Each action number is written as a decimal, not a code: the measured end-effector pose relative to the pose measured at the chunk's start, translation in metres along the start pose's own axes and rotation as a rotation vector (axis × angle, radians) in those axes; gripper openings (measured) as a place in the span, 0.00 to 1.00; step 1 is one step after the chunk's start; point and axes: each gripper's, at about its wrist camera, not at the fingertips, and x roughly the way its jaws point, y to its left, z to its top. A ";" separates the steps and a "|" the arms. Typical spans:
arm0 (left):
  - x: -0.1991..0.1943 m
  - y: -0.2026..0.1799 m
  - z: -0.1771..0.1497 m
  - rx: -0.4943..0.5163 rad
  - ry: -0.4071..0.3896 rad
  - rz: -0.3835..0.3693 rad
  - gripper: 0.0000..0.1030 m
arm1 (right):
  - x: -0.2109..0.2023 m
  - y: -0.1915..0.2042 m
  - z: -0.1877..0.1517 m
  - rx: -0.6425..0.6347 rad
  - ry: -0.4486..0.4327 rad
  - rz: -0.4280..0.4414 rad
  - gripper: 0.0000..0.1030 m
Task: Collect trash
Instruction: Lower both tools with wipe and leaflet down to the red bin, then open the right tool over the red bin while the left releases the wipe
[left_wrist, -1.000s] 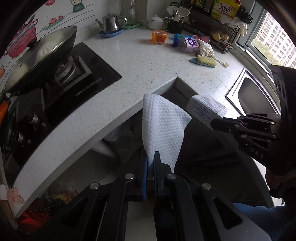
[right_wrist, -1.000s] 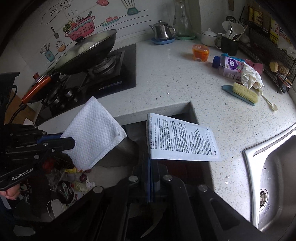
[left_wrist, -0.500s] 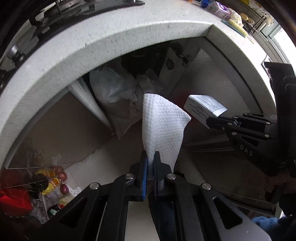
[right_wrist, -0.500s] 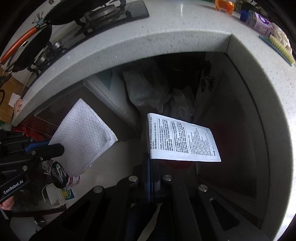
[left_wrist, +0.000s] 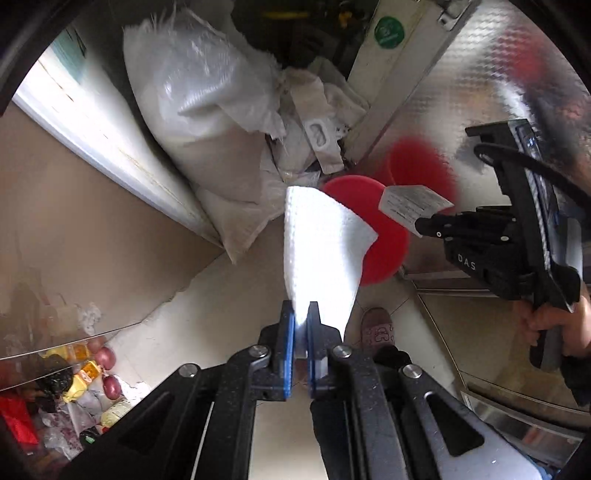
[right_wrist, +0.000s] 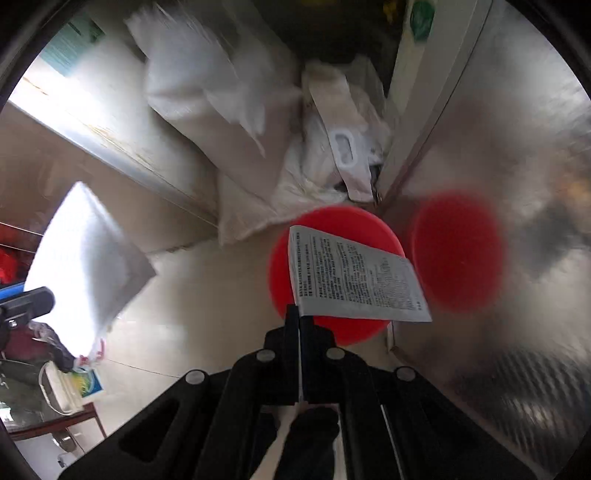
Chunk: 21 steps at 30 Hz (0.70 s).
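My left gripper (left_wrist: 301, 314) is shut on a white textured paper towel (left_wrist: 321, 251), which stands up from the fingers. My right gripper (right_wrist: 298, 314) is shut on a printed paper leaflet (right_wrist: 351, 280). Both point down at the floor under the counter, where a round red bin (right_wrist: 332, 236) stands with its opening facing up. The leaflet hangs right over the bin. In the left wrist view the towel overlaps the bin (left_wrist: 384, 251), and the right gripper (left_wrist: 424, 223) with the leaflet (left_wrist: 410, 205) is to the right. The towel shows blurred at the left of the right wrist view (right_wrist: 85, 266).
White woven sacks (left_wrist: 207, 122) and crumpled bags (right_wrist: 343, 147) lean in the open cabinet behind the bin. A shiny metal cabinet door (right_wrist: 498, 147) at the right mirrors the bin. Bags with onions and clutter (left_wrist: 81, 387) lie at lower left. A slippered foot (left_wrist: 376, 328) is below.
Both grippers have tilted and dropped from the counter top down to the floor space under it. The red bin has come into view. Both grips are unchanged.
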 end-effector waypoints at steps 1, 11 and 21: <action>0.004 0.000 0.001 0.003 0.003 0.001 0.05 | 0.006 -0.002 0.001 -0.001 -0.002 -0.004 0.06; 0.007 -0.010 0.022 0.063 0.024 0.012 0.05 | -0.039 0.001 -0.027 0.026 -0.048 -0.009 0.60; 0.041 -0.039 0.049 0.131 0.073 -0.051 0.05 | -0.085 -0.004 -0.044 0.114 -0.129 -0.097 0.94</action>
